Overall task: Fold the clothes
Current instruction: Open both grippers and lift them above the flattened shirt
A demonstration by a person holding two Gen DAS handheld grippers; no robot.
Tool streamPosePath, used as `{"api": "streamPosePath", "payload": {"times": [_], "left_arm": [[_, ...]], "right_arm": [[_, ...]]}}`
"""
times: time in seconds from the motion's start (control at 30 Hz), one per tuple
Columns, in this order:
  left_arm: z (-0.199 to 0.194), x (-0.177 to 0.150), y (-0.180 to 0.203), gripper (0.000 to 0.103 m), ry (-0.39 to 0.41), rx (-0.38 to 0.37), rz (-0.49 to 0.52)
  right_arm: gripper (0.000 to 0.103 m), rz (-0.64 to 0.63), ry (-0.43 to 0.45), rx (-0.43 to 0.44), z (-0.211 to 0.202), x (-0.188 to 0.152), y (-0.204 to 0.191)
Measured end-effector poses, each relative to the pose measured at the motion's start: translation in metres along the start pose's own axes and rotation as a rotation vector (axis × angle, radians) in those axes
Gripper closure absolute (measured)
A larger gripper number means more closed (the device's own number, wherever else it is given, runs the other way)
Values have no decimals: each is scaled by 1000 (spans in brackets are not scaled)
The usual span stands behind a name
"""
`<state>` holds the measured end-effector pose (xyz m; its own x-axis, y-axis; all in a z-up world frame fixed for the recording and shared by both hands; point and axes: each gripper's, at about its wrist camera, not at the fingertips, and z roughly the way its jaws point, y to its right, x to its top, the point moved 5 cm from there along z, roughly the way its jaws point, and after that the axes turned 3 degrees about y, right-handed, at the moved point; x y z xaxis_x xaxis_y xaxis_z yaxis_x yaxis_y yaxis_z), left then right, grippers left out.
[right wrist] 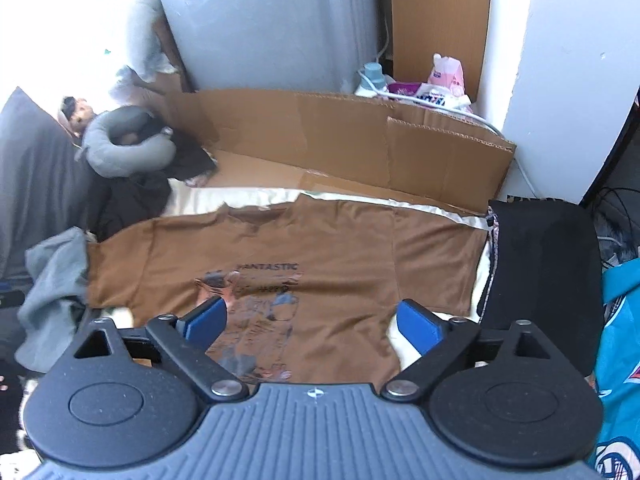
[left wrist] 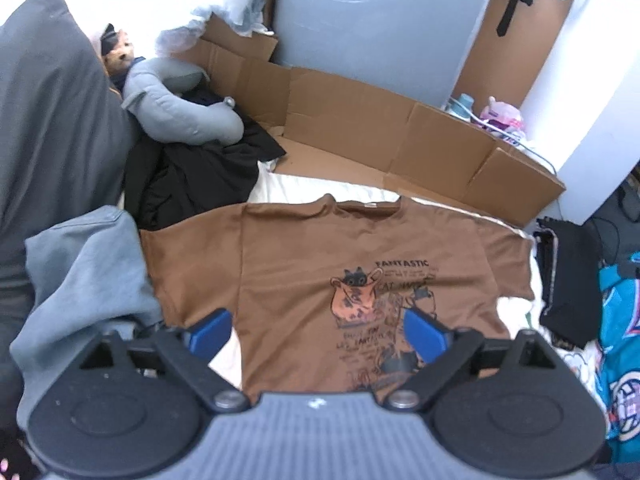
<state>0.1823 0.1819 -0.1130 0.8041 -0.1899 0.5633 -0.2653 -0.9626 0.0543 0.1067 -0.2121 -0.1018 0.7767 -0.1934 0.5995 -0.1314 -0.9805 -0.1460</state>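
While the brown T-shirt (left wrist: pixel 320 264) lies flat with its collar at twelve o'clock, both left tongs (left wrist: pixel 318 326) and right tongs (right wrist: pixel 310 322) hover wide open and empty over its hem, roughly equally near.

left gripper (left wrist: pixel 318 330) fingers spread wide, nothing held; right gripper (right wrist: pixel 310 324) likewise spread, nothing held.

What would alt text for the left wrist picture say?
A brown T-shirt with a cartoon print lies spread flat on a bed, collar away from the camera. The open left gripper hovers over its lower half, holding nothing. Grey clothes lie left, cardboard behind.
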Motion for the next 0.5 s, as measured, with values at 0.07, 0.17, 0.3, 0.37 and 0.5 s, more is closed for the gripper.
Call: {"api": "streamPosePath", "payload": {"times": [0.07,0.17,0.3,0.37,0.5], "left_arm": [[-13,-3,1,6,4,4,2],[-29,-8,5,6,17,30,21],[-49,-13,8,6,43,33,8],[-58,-17,9,6,47,41,2],[-68,-26,9,6,44,25,-9]], "right_arm": [[6,9,8,15,-10,-3,0],[7,6,22,44,-17,-7,4],[7,-5,48,56,-28,-10,5],[7,-18,71,62,-35,-11,6],[7,-7,106,102,-44,-19,15]]}}
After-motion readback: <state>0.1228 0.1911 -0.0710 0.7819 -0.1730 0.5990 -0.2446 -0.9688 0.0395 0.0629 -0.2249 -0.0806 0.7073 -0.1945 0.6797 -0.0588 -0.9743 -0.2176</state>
